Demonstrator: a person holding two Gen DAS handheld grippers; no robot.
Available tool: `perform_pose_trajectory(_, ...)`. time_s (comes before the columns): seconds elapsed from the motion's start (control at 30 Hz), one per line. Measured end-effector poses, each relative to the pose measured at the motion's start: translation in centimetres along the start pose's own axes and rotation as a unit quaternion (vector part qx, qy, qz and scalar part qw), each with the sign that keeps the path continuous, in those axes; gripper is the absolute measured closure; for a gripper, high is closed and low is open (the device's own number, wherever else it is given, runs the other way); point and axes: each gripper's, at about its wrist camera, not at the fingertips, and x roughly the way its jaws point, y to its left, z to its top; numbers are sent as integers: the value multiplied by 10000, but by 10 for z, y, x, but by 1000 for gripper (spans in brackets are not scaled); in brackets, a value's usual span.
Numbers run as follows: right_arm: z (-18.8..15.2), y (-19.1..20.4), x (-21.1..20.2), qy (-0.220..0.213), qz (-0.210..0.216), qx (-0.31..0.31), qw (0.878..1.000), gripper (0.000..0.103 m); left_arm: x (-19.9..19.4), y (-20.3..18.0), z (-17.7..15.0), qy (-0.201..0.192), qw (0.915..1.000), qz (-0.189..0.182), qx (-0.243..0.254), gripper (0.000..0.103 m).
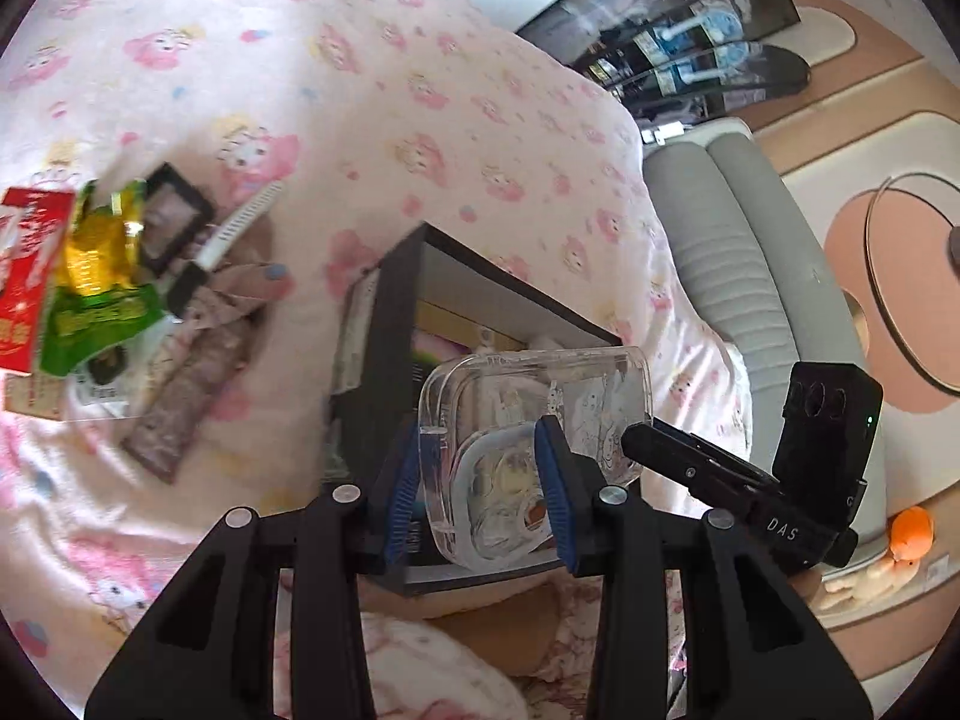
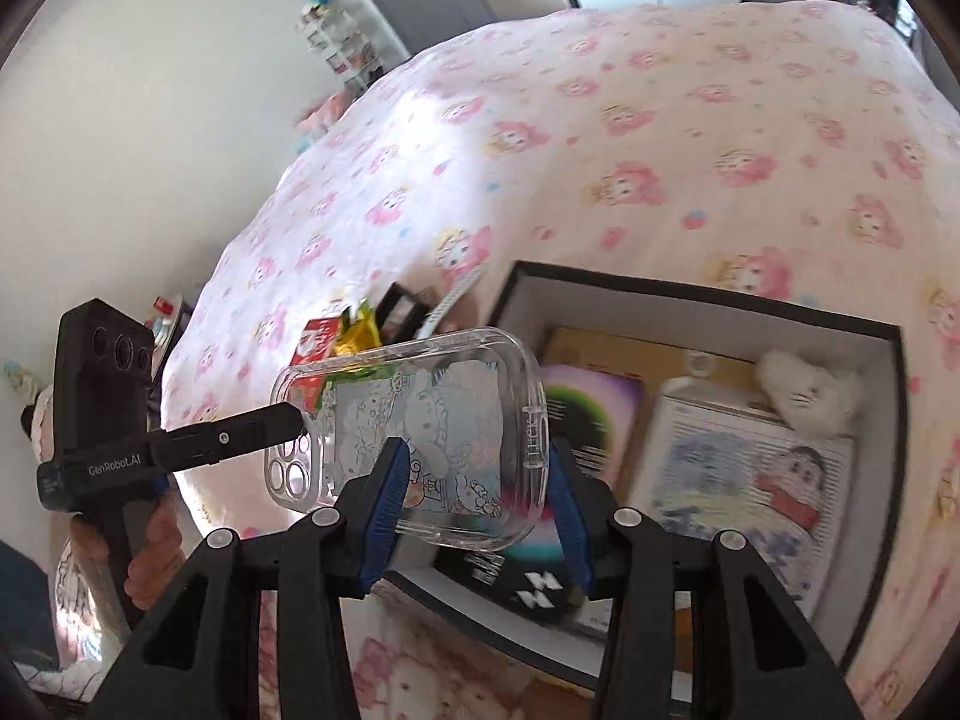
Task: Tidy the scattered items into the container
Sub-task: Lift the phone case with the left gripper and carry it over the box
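Note:
A clear phone case (image 2: 420,420) with a cartoon print hangs over the near-left corner of an open black box (image 2: 690,294) on the bed. My right gripper (image 2: 477,492) is shut on one end of it. My left gripper (image 1: 483,480) is shut on the camera-cutout end of the phone case (image 1: 540,396). Each view shows the other gripper's finger reaching the case from the side. The box (image 1: 390,312) holds books and a white plush toy (image 2: 804,390). To its left lie a red packet (image 1: 30,276), a green snack bag (image 1: 96,288), a black-framed mirror (image 1: 174,216), a white comb (image 1: 240,228) and a patterned tube (image 1: 192,384).
A pink cartoon-print bedspread (image 2: 660,138) covers the bed. A grey padded bed edge (image 1: 732,276) runs along the right, with floor and an orange toy (image 1: 912,534) beyond. A person's hand (image 2: 156,558) grips the left tool's handle. A white wall (image 2: 150,120) stands to the left.

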Motion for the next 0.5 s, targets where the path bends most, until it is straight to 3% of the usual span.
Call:
perform_pose_trajectory(0.13,-19,-63,-36,-185,-336,456,9982,61,66,-47,11,618,9979,-21,164,66)
perform_pose_trajectory(0.23,-38,-109,-41,-171,-579,798,9950,61,117,-69,10,1060,9939,196,219,63)
perform_pose_trajectory(0.37,-56,-153,-31,-75,-670,1196,9905,61,162,-73,2,1330,9904,345,145,62)
perform_pose_trajectory(0.5,-64,-166,-11,59,-741,1256,9893,61,178,-59,-7,1462,9881,475,14,60)
